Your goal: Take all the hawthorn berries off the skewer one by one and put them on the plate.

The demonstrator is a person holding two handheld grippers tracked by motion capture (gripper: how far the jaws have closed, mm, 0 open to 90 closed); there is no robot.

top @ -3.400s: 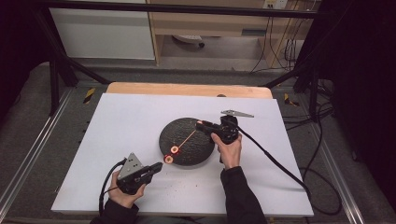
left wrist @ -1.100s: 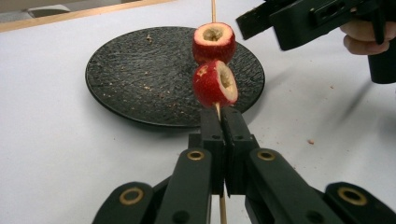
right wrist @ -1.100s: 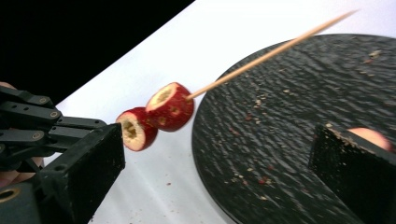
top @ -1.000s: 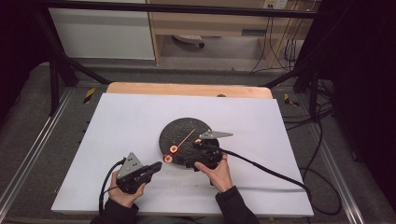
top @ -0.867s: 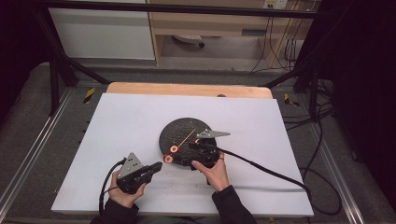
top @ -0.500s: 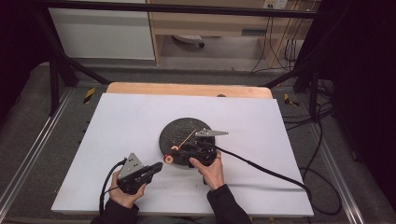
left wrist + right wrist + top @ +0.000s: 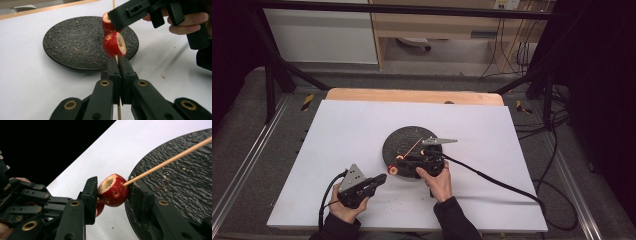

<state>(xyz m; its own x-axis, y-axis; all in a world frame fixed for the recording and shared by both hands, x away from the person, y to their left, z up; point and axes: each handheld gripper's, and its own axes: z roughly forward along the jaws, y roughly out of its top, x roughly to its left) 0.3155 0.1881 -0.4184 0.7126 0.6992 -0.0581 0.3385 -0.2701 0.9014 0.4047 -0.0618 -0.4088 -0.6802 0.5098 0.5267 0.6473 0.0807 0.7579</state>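
Observation:
A thin wooden skewer (image 7: 414, 146) slants up over the dark round plate (image 7: 402, 137) with two red cored fruits threaded low on it. My left gripper (image 7: 119, 67) is shut on the skewer's bare lower end (image 7: 116, 58), just below the lower fruit (image 7: 113, 45). My right gripper (image 7: 113, 192) has just been closing, and its pads now press both sides of the upper fruit (image 7: 112, 190). The skewer (image 7: 170, 157) runs on past that fruit over the plate (image 7: 185, 180). From above, the right gripper (image 7: 404, 160) lies at the plate's front edge, close to the left gripper (image 7: 382, 177).
The plate (image 7: 70, 42) is strewn with fine crumbs and sits mid-table on a white sheet (image 7: 337, 130). A few crumbs lie on the sheet near the front. The right gripper's cable (image 7: 492, 180) trails off to the right across the table. A wooden edge (image 7: 412, 95) runs along the back.
The right hand came from the plate's right side to its front edge, and its jaws closed on the upper fruit. The left hand and the skewer kept still.

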